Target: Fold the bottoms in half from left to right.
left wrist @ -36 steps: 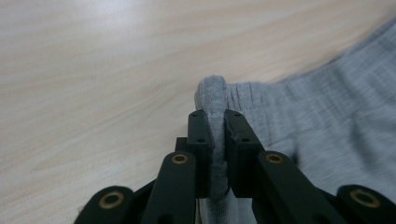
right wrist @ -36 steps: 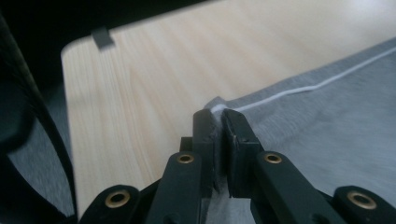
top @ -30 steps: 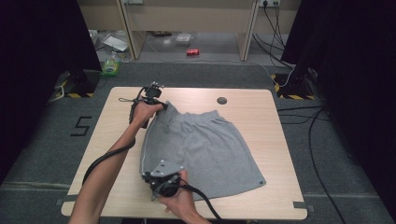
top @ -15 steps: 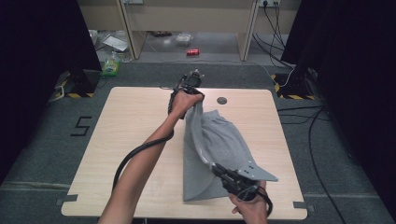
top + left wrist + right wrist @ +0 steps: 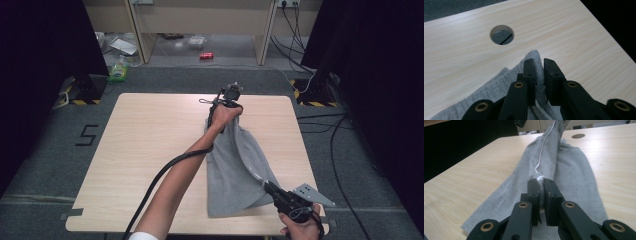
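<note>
Grey garment (image 5: 235,175): one, folded lengthwise on right half of table (image 5: 140,150), lower part lying flat, one edge lifted taut between two grippers. White drawstring (image 5: 543,147): one, trailing along fold.
Left gripper (image 5: 231,95): far end, jaws narrow, pinching garment edge (image 5: 537,67), just eased a little with cloth between them.
Right gripper (image 5: 270,189): near edge, jaws narrow, clamped on garment hem (image 5: 541,192).
Cable hole (image 5: 501,34): one, in tabletop.
Red can (image 5: 206,55): one, on floor beyond table.
</note>
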Tool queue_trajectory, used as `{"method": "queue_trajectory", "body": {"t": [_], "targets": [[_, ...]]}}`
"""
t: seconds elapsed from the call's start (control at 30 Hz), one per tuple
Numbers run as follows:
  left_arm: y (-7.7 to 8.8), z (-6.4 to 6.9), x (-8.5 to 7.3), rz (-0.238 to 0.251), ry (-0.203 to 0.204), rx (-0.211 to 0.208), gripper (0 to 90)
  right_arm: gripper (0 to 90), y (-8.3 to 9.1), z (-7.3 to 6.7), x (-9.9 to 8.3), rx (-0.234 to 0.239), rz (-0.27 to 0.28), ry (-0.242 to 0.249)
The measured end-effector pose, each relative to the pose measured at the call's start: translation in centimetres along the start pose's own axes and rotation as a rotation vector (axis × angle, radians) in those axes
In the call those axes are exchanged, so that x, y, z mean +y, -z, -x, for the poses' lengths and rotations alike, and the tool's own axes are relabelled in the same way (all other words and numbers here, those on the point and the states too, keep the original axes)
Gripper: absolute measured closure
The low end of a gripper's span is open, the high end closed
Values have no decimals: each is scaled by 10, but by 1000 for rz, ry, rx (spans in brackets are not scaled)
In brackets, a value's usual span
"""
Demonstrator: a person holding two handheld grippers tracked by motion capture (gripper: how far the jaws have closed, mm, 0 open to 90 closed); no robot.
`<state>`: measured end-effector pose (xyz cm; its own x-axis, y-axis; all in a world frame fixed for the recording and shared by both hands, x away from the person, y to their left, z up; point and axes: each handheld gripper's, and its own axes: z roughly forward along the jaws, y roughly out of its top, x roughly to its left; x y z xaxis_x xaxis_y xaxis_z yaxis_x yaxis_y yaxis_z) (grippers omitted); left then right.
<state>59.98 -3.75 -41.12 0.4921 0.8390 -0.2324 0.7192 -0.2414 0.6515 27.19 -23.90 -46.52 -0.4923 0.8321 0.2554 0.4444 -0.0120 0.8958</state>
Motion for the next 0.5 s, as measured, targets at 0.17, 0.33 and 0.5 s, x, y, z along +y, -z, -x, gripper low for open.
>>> {"method": "queue_trajectory", "body": {"t": [0.17,0.33,0.5], "targets": [[3,6,2,39,18,-47,584,845,7,13,-9,-54,-29,-13],[16,-8,-2,17,-22,-34,530,838,11,23,-18,-101,-72,-15],[27,-36,-13,-6,-14,0,502,725,17,28,-17,-145,-81,-27]]}}
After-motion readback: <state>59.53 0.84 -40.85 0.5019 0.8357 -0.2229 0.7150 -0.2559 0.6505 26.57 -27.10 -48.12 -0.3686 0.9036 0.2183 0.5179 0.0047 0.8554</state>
